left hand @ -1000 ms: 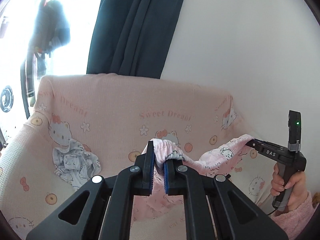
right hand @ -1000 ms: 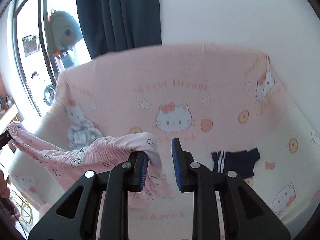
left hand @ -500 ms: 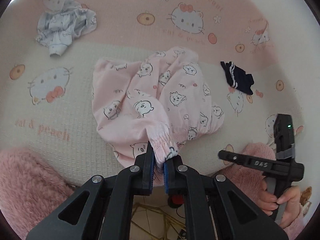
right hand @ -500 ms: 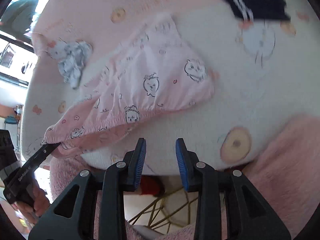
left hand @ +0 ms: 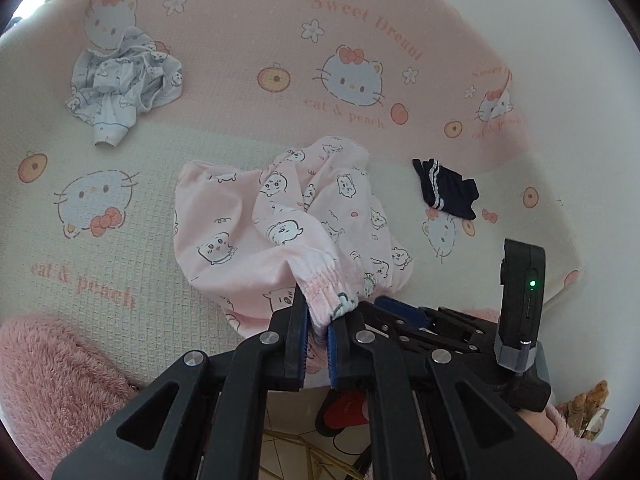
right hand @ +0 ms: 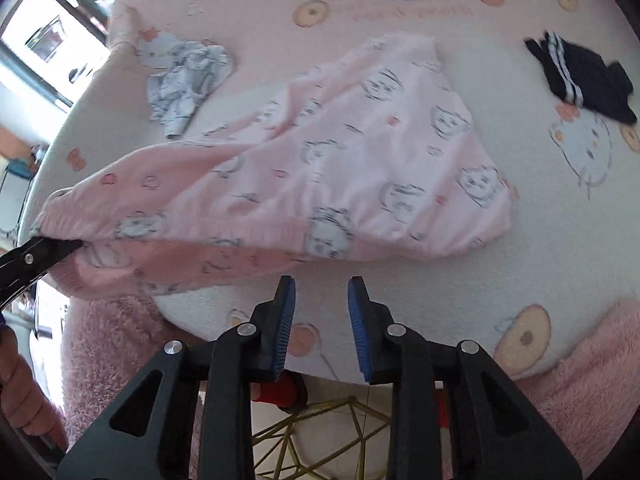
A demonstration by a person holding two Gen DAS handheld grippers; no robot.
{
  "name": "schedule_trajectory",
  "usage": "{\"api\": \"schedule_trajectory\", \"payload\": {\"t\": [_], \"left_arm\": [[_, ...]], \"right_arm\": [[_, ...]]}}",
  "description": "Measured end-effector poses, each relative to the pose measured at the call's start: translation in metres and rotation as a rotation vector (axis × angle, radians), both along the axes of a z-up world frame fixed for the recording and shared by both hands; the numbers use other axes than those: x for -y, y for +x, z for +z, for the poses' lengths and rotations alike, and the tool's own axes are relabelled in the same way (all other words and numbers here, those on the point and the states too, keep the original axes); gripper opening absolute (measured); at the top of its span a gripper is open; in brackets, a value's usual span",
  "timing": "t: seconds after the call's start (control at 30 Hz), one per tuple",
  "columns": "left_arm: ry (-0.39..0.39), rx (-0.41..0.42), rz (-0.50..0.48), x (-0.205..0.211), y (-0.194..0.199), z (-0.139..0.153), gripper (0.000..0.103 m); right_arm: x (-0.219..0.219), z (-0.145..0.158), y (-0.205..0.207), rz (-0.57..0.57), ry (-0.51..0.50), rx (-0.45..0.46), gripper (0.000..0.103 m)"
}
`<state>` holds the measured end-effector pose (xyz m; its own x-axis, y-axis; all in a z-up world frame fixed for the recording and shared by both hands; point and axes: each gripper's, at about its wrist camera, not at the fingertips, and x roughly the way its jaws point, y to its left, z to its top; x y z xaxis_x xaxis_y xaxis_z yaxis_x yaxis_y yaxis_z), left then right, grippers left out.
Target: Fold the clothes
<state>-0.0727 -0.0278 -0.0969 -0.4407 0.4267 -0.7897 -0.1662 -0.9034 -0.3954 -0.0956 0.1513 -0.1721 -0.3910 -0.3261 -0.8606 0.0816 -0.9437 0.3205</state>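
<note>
Pink printed pants (left hand: pixel 276 228) lie crumpled on the Hello Kitty blanket (left hand: pixel 120 264). My left gripper (left hand: pixel 318 320) is shut on their elastic waistband at the near edge. In the right wrist view the pants (right hand: pixel 340 168) spread across the blanket, and the left gripper's tips (right hand: pixel 48 250) pinch the waistband at the far left. My right gripper (right hand: pixel 321 298) is open and empty, just in front of the waistband's lower edge, not touching it. The right gripper also shows in the left wrist view (left hand: pixel 404 312), low beside the left one.
A crumpled white-blue garment (left hand: pixel 120 88) lies at the back left; it also shows in the right wrist view (right hand: pixel 188 76). A small navy striped garment (left hand: pixel 444 194) lies to the right (right hand: pixel 580 76). Pink fluffy sleeves (left hand: pixel 52 380) and a gold wire frame (right hand: pixel 320 440) are below.
The right gripper has moved left and closer to the left gripper and the waistband. The left gripper still holds the waistband; the pants have settled lower on the blanket.
</note>
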Motion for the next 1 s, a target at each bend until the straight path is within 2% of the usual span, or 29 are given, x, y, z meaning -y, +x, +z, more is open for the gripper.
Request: {"api": "schedule_trajectory", "payload": {"t": [0.13,0.2,0.33,0.4,0.53,0.6,0.7,0.77,0.9,1.0], "left_arm": [[0.011,0.020,-0.001,-0.002,0.003,-0.005,0.008],[0.029,0.025,-0.001,-0.001,0.006,-0.005,0.008],[0.058,-0.007,-0.010,-0.001,0.011,0.012,0.008],[0.067,-0.039,-0.006,0.000,0.015,0.023,0.008],[0.097,-0.093,0.027,0.012,0.018,0.043,0.008],[0.108,-0.111,0.037,0.018,0.019,0.051,0.008],[0.108,-0.134,0.054,0.028,0.019,0.059,0.008],[0.071,-0.134,0.087,0.036,0.017,0.058,0.008],[-0.058,-0.106,0.143,0.049,0.009,0.039,0.008],[-0.075,-0.086,0.156,0.053,0.008,0.024,0.008]], "right_arm": [[0.032,0.014,-0.006,0.050,0.054,-0.074,0.027],[0.044,0.006,-0.010,0.079,0.120,-0.067,0.027],[0.040,-0.020,-0.009,0.097,0.269,-0.028,0.024],[0.036,-0.029,-0.008,0.095,0.298,-0.021,0.024],[0.007,-0.041,-0.016,-0.029,0.449,-0.037,0.024],[-0.022,-0.047,-0.020,-0.120,0.458,-0.006,0.024],[-0.061,-0.049,-0.017,-0.215,0.437,0.041,0.024],[-0.078,-0.042,-0.012,-0.243,0.397,0.065,0.024],[-0.100,0.008,0.005,-0.259,0.155,0.058,0.024],[-0.101,0.050,0.017,-0.236,-0.035,0.019,0.025]]}}
